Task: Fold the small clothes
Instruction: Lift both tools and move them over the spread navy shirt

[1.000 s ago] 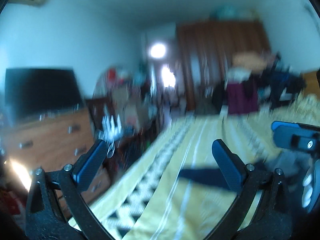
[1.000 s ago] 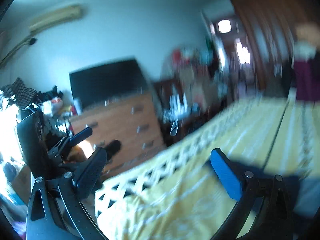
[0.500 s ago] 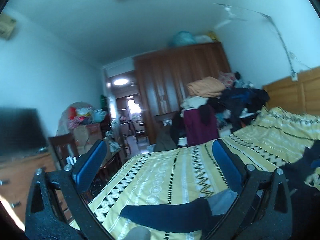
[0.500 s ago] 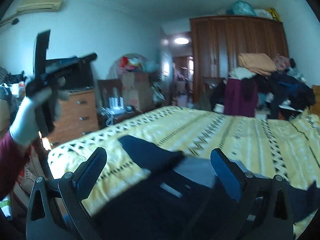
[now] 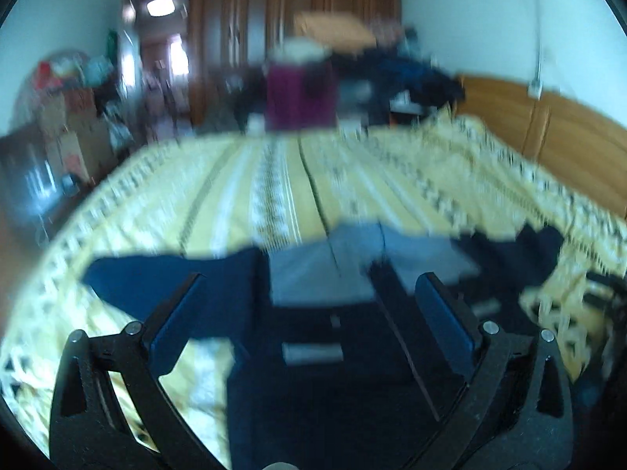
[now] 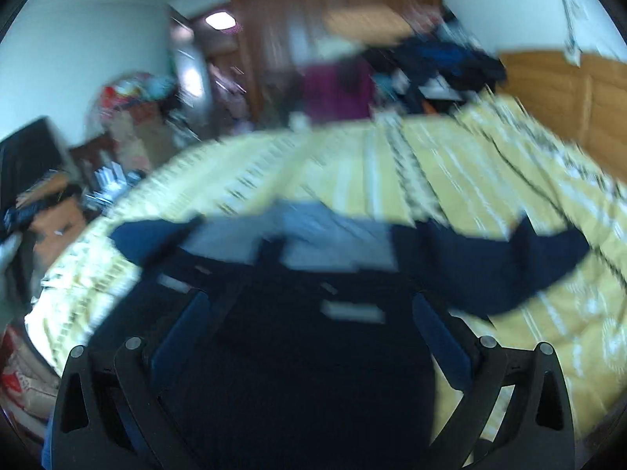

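Observation:
A dark navy garment (image 5: pixel 325 384) with a grey upper panel (image 5: pixel 313 274) and spread sleeves lies flat on the yellow patterned bedspread (image 5: pixel 274 188). My left gripper (image 5: pixel 313 305) is open and empty, hovering over the garment's middle. In the right wrist view the same garment (image 6: pixel 298 352) fills the lower frame, its right sleeve (image 6: pixel 529 262) reaching out to the right. My right gripper (image 6: pixel 309 321) is open and empty above the garment's body. Both views are motion-blurred.
A wooden headboard (image 5: pixel 548 129) bounds the bed on the right. A brown wardrobe (image 5: pixel 294 19) and a pile of clothes (image 5: pixel 352 58) stand beyond the far edge. Clutter and a dresser (image 6: pixel 58 203) lie off the left bed edge.
Both grippers have swung from facing the room's left side and tilted down over the bed. The navy garment now sits right under both open grippers.

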{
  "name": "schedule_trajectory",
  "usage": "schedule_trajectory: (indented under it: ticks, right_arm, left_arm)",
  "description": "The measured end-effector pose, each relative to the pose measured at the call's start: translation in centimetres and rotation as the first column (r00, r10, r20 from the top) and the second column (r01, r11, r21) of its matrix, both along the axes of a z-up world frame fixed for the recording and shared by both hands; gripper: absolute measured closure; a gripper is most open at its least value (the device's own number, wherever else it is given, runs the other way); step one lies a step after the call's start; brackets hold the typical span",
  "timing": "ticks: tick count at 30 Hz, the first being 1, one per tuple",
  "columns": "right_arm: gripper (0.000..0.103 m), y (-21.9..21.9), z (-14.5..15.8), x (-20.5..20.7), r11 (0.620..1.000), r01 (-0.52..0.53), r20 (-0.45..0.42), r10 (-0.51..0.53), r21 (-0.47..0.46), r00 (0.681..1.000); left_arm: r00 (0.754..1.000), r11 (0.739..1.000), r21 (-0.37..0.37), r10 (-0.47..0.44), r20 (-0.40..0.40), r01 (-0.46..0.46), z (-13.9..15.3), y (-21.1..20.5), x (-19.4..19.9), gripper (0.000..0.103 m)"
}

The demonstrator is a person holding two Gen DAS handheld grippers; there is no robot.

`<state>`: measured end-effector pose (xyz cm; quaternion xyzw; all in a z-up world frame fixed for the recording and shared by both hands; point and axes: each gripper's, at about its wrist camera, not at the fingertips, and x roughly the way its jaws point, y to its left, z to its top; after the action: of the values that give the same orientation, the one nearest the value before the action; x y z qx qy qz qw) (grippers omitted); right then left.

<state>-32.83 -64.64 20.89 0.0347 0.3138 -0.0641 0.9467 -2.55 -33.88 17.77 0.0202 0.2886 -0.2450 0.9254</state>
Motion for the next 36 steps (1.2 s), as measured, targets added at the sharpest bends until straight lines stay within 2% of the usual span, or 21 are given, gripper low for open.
schedule_trajectory:
  ticks: [1,2,6,9,12,13,14,17,18,20,24,26,29,31,33,34,35,36]
  right_arm:
    - [0.000,-1.4,-0.9,0.7,1.000,0.019,-0.031,-0.018,0.023,0.999]
    - [0.000,-4.1,-1.8,1.4,0.996,0.047,-0.066,-0.042,0.075,0.997]
    - [0.000,-14.2,-2.3,2.5,0.951,0.189,-0.089,-0.172,0.243,0.981]
    - [0.000,-24.0,-2.1,3.3,0.896,0.330,-0.103,-0.313,0.298,0.944]
    - [0.000,-33.6,-2.4,3.9,0.844,0.469,-0.124,-0.453,0.261,0.883]
    - [0.000,-35.5,-2.6,4.0,0.828,0.497,-0.135,-0.478,0.260,0.868]
    - [0.000,-38.9,-3.5,4.3,0.796,0.533,-0.157,-0.509,0.286,0.846]
    - [0.000,-44.2,-5.3,5.0,0.725,0.603,-0.207,-0.568,0.333,0.797]
    - [0.000,-45.6,-5.9,5.4,0.712,0.619,-0.214,-0.583,0.332,0.784]
    - [0.000,-47.5,-6.7,6.5,0.701,0.635,-0.213,-0.600,0.323,0.771]
    - [0.000,-48.8,-7.4,7.4,0.705,0.619,-0.190,-0.593,0.346,0.782]
    - [0.000,-49.3,-7.6,8.4,0.715,0.610,-0.179,-0.587,0.343,0.789]
    - [0.000,-48.7,-7.3,9.5,0.750,0.589,-0.172,-0.565,0.301,0.807]
    - [0.003,-48.7,-7.4,9.9,0.755,0.590,-0.175,-0.564,0.288,0.807]
    - [0.011,-48.8,-7.9,9.9,0.743,0.606,-0.193,-0.575,0.283,0.795]
    - [0.021,-48.7,-8.1,9.5,0.742,0.612,-0.199,-0.579,0.275,0.791]
    - [0.039,-48.8,-8.3,9.3,0.734,0.622,-0.204,-0.588,0.272,0.783]
    - [0.048,-49.0,-8.4,9.2,0.728,0.628,-0.209,-0.592,0.276,0.779]
  left_arm:
    - [0.997,0.999,0.030,-0.011,-0.072,0.014,-2.8,-0.9,0.5,0.000]
    - [0.993,0.998,0.054,-0.020,-0.120,0.026,-4.0,-1.9,0.7,0.000]
    - [0.954,0.992,0.106,-0.028,-0.297,0.062,-9.8,-4.2,0.8,0.000]
    - [0.945,0.984,0.162,-0.013,-0.326,0.069,-12.3,-6.2,0.4,0.000]
    - [0.934,0.959,0.268,0.007,-0.358,0.096,-15.0,-8.0,-0.1,0.000]
    - [0.935,0.952,0.292,0.015,-0.354,0.096,-15.2,-8.5,-0.5,0.000]
    - [0.937,0.949,0.303,0.022,-0.349,0.091,-15.1,-8.5,-0.9,0.000]
    - [0.936,0.951,0.295,0.018,-0.353,0.093,-14.8,-8.1,-2.2,0.000]
    - [0.935,0.952,0.292,0.016,-0.354,0.094,-15.0,-7.9,-2.7,0.000]
    - [0.934,0.948,0.302,0.015,-0.356,0.100,-14.9,-7.7,-3.9,0.000]
    - [0.931,0.943,0.316,0.016,-0.365,0.108,-14.9,-7.5,-5.4,0.000]
    - [0.927,0.940,0.321,0.016,-0.374,0.114,-15.1,-7.7,-5.6,0.000]
    - [0.927,0.940,0.321,0.015,-0.374,0.114,-14.9,-7.6,-6.2,0.000]
    - [0.930,0.941,0.319,0.014,-0.366,0.111,-14.8,-7.5,-6.4,0.000]
    - [0.935,0.942,0.317,0.014,-0.355,0.106,-14.9,-7.6,-6.2,0.000]
    - [0.936,0.943,0.316,0.014,-0.351,0.104,-14.9,-7.6,-6.0,0.000]
    - [0.938,0.943,0.316,0.015,-0.346,0.102,-15.0,-7.6,-6.2,0.000]
    - [0.940,0.943,0.317,0.015,-0.342,0.100,-15.0,-7.6,-6.8,0.000]
